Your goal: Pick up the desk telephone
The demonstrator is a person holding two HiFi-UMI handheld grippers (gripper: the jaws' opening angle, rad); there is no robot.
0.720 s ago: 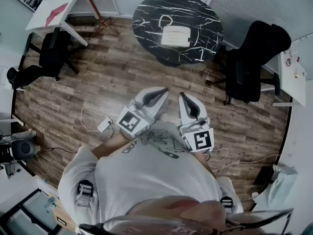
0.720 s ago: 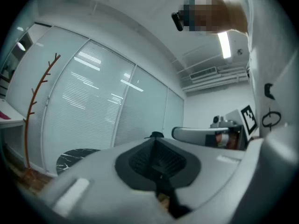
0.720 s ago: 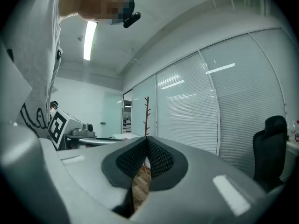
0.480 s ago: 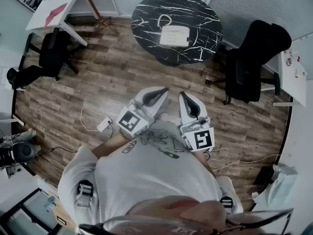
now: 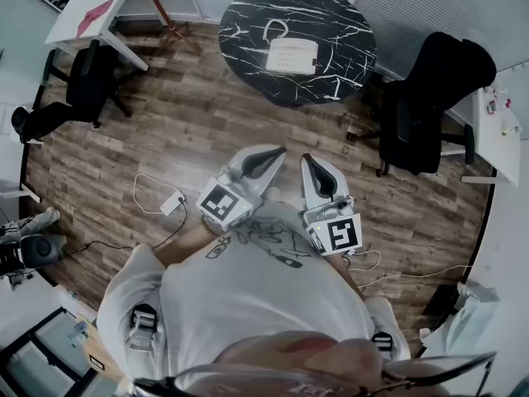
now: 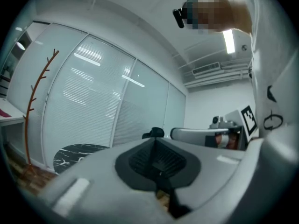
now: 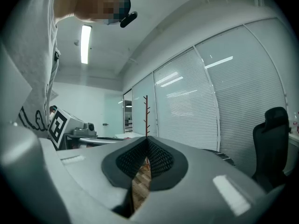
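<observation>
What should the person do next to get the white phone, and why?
Probably step toward the round black marble table: the white desk telephone sits on it across the wooden floor, while the left gripper and right gripper, both shut and empty, hang near the chest.

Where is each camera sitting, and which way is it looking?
Head view: on the head, facing down at the desk telephone, round table; shirt, left gripper, right gripper show.
Left gripper view: on it, facing level at blinds; shut jaws, shirt.
Right gripper view: same, shut jaws, shirt.
Both gripper views share the coat rack.
</observation>
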